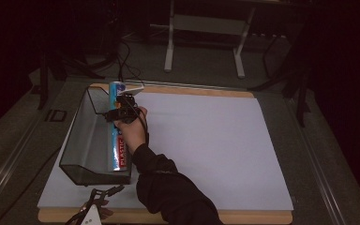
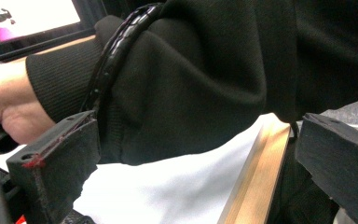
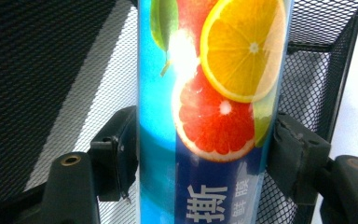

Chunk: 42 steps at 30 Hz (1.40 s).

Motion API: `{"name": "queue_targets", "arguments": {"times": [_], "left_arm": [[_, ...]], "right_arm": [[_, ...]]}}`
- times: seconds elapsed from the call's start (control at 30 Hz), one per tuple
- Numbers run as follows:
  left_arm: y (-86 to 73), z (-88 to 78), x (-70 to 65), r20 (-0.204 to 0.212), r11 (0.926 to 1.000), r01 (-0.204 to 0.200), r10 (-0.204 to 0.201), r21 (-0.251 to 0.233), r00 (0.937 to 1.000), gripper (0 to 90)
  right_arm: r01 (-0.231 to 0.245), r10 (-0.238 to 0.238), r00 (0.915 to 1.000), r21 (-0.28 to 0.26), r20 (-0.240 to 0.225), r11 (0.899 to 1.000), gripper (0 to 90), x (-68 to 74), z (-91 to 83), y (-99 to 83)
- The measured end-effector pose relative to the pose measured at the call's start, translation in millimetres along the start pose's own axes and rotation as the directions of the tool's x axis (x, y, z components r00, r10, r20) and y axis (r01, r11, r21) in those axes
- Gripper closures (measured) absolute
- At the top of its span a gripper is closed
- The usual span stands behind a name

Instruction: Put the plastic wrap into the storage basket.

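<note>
- Starting at the near edge of the counter (image 1: 281, 216), the left tongs (image 1: 104, 193) are found idle beside the person's dark sleeve (image 1: 168, 192). In the left gripper view their jaws are seen spread wide, with nothing between them but white sheet and the wooden edge strip.
- Farther in, a black mesh basket (image 1: 82, 140) is noted on the left part of the white sheet (image 1: 215, 150), tipped on its side with its opening turned to the right.
- A long blue plastic-wrap box (image 1: 117, 140) is observed along the basket's right edge, its near end down inside the mesh and its far end raised at the basket's far corner.
- The right tongs (image 1: 122, 114) are clamped across the box toward its far end. In the right gripper view both pads are seen pressed against the box (image 3: 205, 116) on either side, with basket mesh (image 3: 51, 70) behind it.
- Judgement: placing the box into the basket appears well advanced. The box is already within the basket's outline but is not yet released.
- Judged as remaining: the far end is to be lowered until the box is fully seated, then the grip opened and the hand withdrawn.
</note>
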State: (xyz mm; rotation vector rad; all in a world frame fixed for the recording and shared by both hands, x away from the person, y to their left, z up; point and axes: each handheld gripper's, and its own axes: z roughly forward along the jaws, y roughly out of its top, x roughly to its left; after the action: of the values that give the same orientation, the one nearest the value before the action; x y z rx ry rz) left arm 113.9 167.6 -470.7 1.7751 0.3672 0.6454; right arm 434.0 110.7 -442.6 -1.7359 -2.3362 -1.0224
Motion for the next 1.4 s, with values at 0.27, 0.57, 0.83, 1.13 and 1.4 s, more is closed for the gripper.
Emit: {"name": "queue_targets", "arguments": {"times": [0.27,0.57,0.83,1.13,1.4], "left_arm": [[0.3,0.0,0.1,0.005,1.0,0.001,-0.001,-0.002,1.0,0.8],[0.4,0.5,-0.4,0.007,1.0,0.001,-0.001,0.001,1.0,0.8],[0.3,0.6,-0.7,0.01,1.0,0.001,-0.001,0.003,0.9999,0.8],[0.1,1.9,-0.9,0.011,1.0,0.001,-0.001,0.008,0.9999,0.8],[-0.4,3.7,-0.5,0.009,0.9998,0.006,-0.007,0.017,0.9999,0.8]], "right_arm": [[0.017,-0.017,0.9989,0.001,0.044,1.0,31.5,0.4,7.4,-1.7],[0.036,-0.035,0.9989,-0.023,0.033,0.999,29.9,-1.8,7.0,-3.7],[0.193,-0.191,0.9802,-0.049,0.052,0.98,14.7,-0.4,-3.8,-3.7],[0.328,-0.33,0.9439,-0.105,-0.003,0.939,13.4,-4.8,-35.1,-8.7],[0.344,-0.354,0.9335,-0.14,-0.056,0.928,13.4,-26.5,-66.0,-19.0]]}}
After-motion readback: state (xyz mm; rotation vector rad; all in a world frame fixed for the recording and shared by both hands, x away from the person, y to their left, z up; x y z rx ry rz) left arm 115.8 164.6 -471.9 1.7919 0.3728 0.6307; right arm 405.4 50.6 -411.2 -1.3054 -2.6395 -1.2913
